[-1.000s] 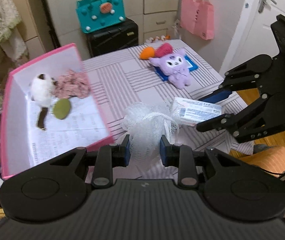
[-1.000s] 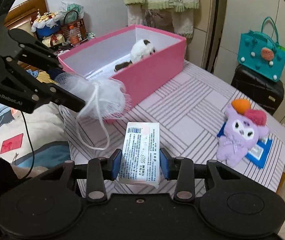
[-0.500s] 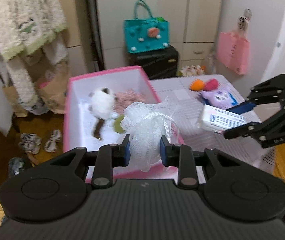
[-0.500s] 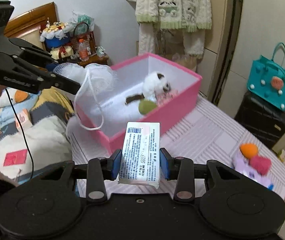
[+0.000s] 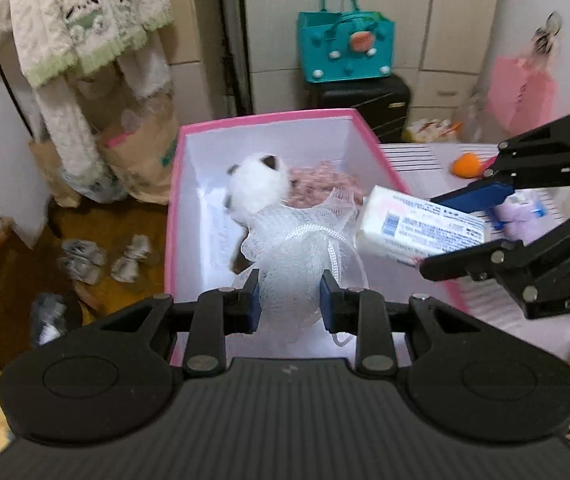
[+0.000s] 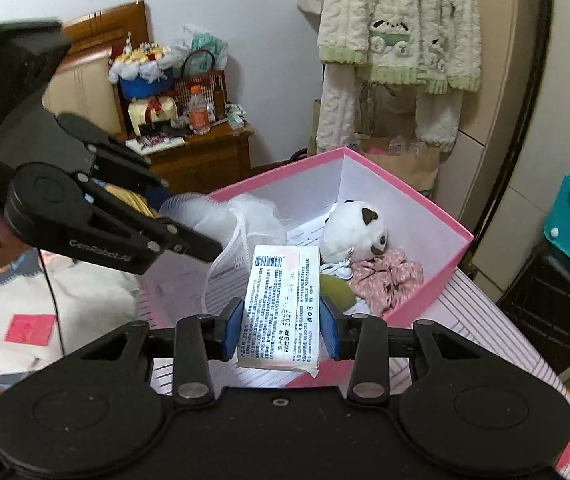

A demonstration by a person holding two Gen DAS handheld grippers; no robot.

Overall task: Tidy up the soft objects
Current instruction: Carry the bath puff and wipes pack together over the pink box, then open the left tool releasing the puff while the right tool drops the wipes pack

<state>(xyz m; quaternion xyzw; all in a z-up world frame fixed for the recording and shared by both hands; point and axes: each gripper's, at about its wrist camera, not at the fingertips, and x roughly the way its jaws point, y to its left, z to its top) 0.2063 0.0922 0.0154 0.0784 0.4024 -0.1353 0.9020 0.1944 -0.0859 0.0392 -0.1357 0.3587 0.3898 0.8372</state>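
My left gripper (image 5: 290,299) is shut on a white mesh bath pouf (image 5: 301,248), held above the near end of the open pink box (image 5: 269,118). My right gripper (image 6: 281,326) is shut on a white tissue pack (image 6: 281,300), which hangs over the box's near rim. In the left wrist view the tissue pack (image 5: 417,226) sits just right of the pouf. Inside the box lie a white plush toy (image 6: 355,232), a pink patterned cloth (image 6: 385,278) and a green soft piece (image 6: 337,288). The pouf (image 6: 241,216) shows at the left gripper's tip in the right wrist view.
A striped tabletop (image 5: 429,160) holds an orange soft toy (image 5: 467,165) and a purple plush (image 5: 519,220) behind the right gripper. A teal bag (image 5: 345,50) stands on a black case (image 5: 365,100). Shoes (image 5: 97,260) lie on the floor left of the box.
Both grippers have swung left from over the striped table to above the pink box, carrying the pouf and the tissue pack. The box now fills the middle of both views.
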